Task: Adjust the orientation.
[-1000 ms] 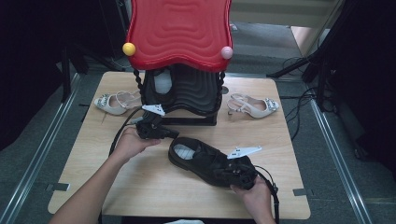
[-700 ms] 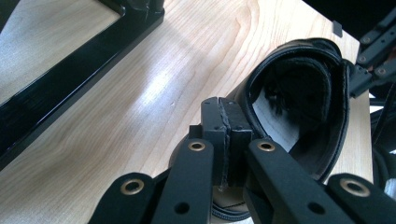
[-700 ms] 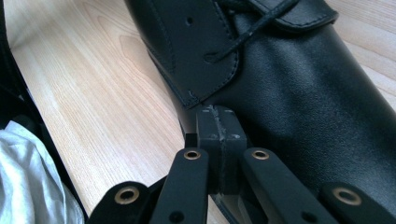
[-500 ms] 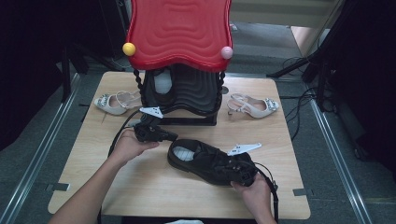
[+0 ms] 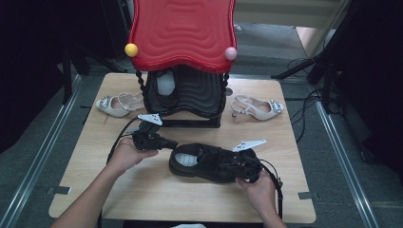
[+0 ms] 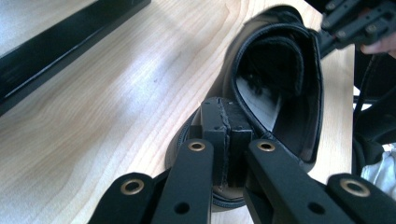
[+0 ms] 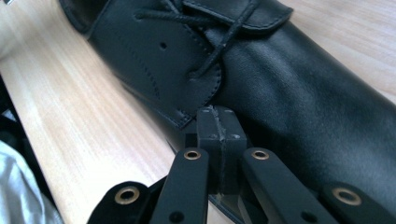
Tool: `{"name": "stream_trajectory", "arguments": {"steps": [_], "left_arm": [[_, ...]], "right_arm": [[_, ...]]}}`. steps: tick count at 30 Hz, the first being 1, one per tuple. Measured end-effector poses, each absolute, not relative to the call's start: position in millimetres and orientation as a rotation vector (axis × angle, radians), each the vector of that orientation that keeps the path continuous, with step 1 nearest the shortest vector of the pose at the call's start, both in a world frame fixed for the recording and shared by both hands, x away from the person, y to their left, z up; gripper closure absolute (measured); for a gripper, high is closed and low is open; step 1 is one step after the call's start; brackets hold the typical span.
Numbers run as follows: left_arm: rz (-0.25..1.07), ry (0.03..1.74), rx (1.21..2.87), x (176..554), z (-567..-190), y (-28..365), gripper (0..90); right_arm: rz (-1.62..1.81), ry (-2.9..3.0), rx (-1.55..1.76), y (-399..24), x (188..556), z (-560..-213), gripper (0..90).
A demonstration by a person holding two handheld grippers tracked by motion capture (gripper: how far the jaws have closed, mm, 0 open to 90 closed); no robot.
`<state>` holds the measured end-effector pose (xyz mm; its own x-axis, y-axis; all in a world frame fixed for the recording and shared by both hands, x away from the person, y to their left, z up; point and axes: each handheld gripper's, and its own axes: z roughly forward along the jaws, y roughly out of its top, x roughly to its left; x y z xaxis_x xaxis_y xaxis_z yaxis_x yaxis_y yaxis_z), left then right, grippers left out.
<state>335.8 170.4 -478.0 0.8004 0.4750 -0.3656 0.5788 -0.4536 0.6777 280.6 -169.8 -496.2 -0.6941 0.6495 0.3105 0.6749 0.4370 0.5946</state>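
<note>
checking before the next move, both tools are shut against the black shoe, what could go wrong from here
1. Both tools are shut with nothing between the jaws: the left tool at the heel of the black shoe, the right tool at its side. They can only push, so the shoe may slide or twist on the table.
2. A hard push away from the person could drive the shoe into the black stand close behind it.

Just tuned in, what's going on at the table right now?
A person works a black lace-up shoe lying on its sole on the wooden table, with tongs in each hand. The left tongs, shut, sit at the shoe's heel; the right tongs, also shut, press against its side near the laces. Two pale heeled sandals lie either side of a red-topped black rack behind.
</note>
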Motion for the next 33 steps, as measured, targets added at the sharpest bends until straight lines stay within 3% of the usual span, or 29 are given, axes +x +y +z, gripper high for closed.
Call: {"name": "stream_trajectory", "arguments": {"steps": [25, 33], "left_arm": [[-0.249, 0.821, 2.108, 290.5, -479.8, 169.9, 90.0], [-0.242, 0.848, 2.103, 309.1, -485.7, 174.1, 89.3]], "right_arm": [[-1.114, -2.640, -1.249, -162.4, 319.7, -491.4, 90.0], [-1.182, -2.583, -1.246, -170.7, 315.9, -483.2, 90.0]]}}
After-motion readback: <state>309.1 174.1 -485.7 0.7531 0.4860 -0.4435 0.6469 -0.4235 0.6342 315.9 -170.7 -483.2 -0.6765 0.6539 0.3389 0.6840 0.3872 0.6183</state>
